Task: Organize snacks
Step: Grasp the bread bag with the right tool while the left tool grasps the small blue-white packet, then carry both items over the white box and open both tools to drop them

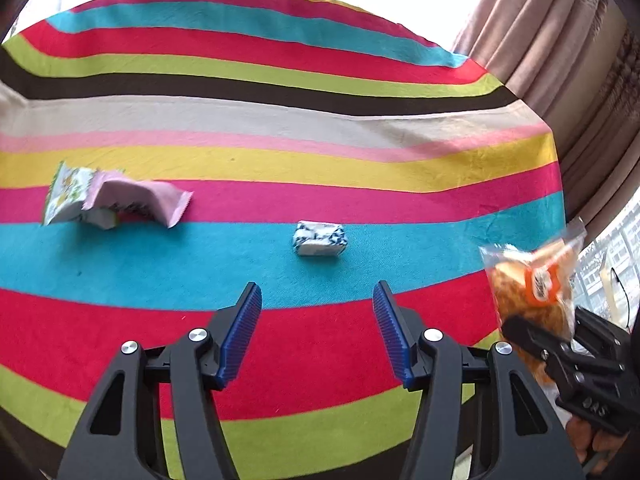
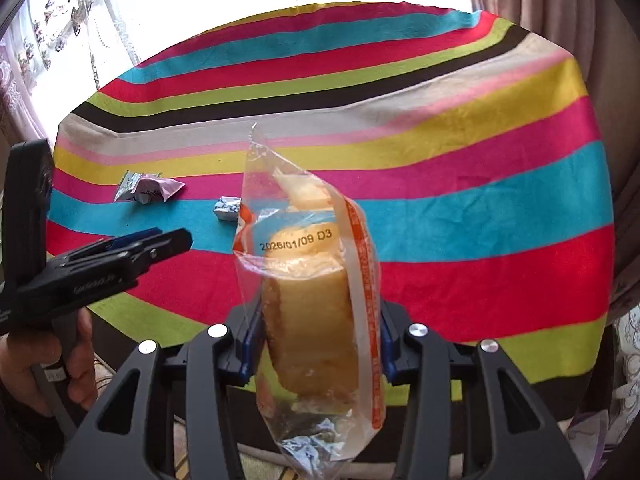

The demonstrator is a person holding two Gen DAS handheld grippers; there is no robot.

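The right gripper (image 2: 316, 354) clamps a bagged bread roll (image 2: 316, 304); the left gripper (image 1: 318, 336), half-open, holds nothing. Set it beside the wrapped packets (image 2: 146, 190), upper left.

Both wrist cams angled down over striped tablecloth (image 1: 320, 120), shared: pink wrapper (image 2: 160, 189), each other's gripper.

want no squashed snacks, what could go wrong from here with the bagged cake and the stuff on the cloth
1. The right gripper clamps the bagged cake across its soft body; squeezing harder may crush it.
2. The bag's loose top stands free and could swing or slip.
3. The left gripper is empty, near the small wrapped block; a low sweep might knock it.
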